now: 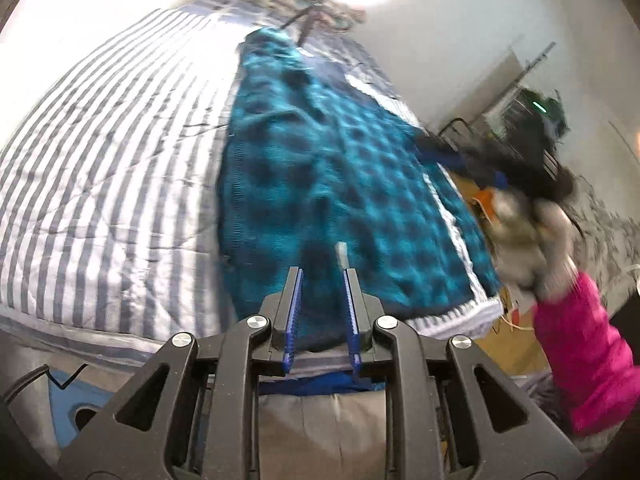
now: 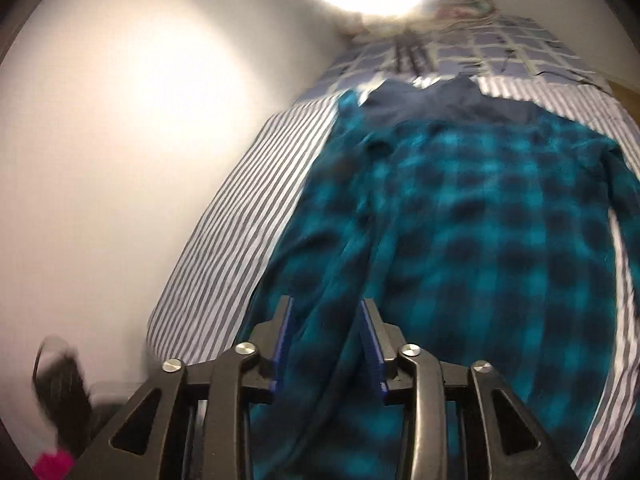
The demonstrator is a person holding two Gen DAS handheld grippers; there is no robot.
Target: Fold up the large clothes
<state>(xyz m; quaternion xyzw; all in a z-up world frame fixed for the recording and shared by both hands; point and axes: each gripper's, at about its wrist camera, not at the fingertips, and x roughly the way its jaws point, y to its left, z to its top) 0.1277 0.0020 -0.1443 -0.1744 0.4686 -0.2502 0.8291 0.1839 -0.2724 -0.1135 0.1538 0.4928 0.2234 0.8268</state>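
Observation:
A teal and black plaid shirt (image 1: 320,168) lies spread lengthwise on a bed with a grey and white striped cover (image 1: 112,152). My left gripper (image 1: 322,276) hangs over the shirt's near hem with its jaws apart; whether cloth is between them I cannot tell. My right gripper (image 2: 326,312) has its jaws around a fold of the same shirt (image 2: 480,220) at its near left edge. A dark navy garment (image 2: 432,104) lies beyond the shirt's far end.
A white wall (image 2: 120,140) runs along the bed's left side in the right wrist view. A person in a pink sleeve (image 1: 580,352) is at the right of the bed. A metal rack (image 1: 532,100) and wooden floor lie beyond.

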